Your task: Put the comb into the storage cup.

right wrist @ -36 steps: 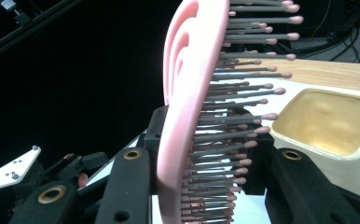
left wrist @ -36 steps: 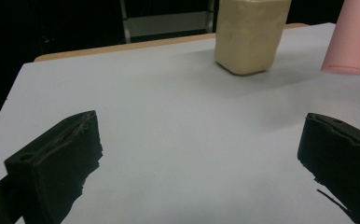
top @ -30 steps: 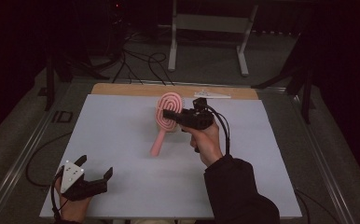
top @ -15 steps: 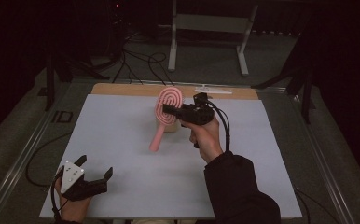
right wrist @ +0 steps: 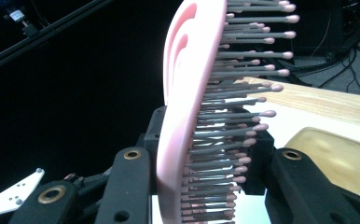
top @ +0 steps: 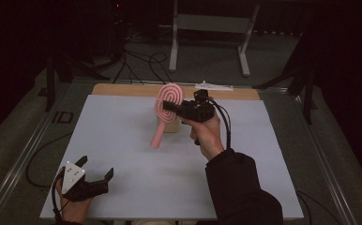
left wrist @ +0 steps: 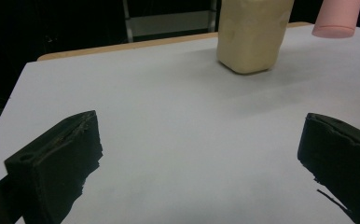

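Your right gripper (top: 167, 107) is clamped on the pink hairbrush (top: 164, 112), holding it lifted off the white mat (top: 123, 140). The jaws grip the brush across its oval head, one on the smooth back and one in among the bristles (right wrist: 234, 116), as the right gripper view shows. The handle hangs down and toward you, its tip just above the mat and just in front of the cream container (top: 169, 124).

That container is your landmark. It stands upright on the mat directly under the brush head; seen along the left gripper's jaws it is a pale, soft-cornered tub (left wrist: 250, 35). Its top is hidden or cut off in every view, so you cannot tell what, if anything, is in it.

The brush looks like light moulded plastic, stiff in the back and handle, with springy bristles that give under pressure. Because one jaw bears on bristles and not on a solid face, the grip is probably a little spongy, and the long handle could swing the brush if you turn your wrist quickly. The firmer hold would be the handle or the rim of the head.

Your left gripper (top: 97, 176) rests well away from the container, at the near left corner of the mat, jaws apart with nothing between them.
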A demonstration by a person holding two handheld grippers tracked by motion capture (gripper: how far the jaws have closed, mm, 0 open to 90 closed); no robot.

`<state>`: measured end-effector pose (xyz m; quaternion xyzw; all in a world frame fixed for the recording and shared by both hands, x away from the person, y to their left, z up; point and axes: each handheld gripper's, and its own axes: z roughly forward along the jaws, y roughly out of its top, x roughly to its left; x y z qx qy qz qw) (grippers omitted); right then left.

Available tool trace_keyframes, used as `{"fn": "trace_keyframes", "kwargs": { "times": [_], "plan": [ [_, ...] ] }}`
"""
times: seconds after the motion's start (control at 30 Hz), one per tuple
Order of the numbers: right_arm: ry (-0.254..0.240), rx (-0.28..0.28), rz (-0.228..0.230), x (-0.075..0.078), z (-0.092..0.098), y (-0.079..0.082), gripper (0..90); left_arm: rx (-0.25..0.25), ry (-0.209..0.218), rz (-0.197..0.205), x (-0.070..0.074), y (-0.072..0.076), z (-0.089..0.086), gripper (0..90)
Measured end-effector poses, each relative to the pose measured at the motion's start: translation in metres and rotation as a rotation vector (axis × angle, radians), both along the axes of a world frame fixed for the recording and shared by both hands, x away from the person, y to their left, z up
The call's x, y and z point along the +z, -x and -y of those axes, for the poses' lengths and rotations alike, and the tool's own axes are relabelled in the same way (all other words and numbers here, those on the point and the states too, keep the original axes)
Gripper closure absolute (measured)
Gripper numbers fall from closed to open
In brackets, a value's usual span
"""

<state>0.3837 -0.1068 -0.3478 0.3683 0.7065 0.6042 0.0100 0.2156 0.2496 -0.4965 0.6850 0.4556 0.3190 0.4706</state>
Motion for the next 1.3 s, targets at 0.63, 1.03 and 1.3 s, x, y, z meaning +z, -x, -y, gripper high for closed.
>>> {"fn": "trace_keyframes", "kwargs": {
  "times": [0.63,1.03,1.3],
  "plan": [
    [0.005,-0.015,0.017,0.012,0.001,-0.010,63.4,-0.004,-0.007,-0.005,-0.001,0.000,0.002,0.0],
    [-0.009,-0.033,0.007,0.013,0.001,-0.016,63.4,-0.006,-0.012,-0.008,-0.001,0.000,0.003,0.0],
    [-0.002,-0.041,0.012,0.018,0.000,-0.019,63.4,-0.006,-0.015,-0.009,-0.001,-0.001,0.004,0.0]
  ]
}}
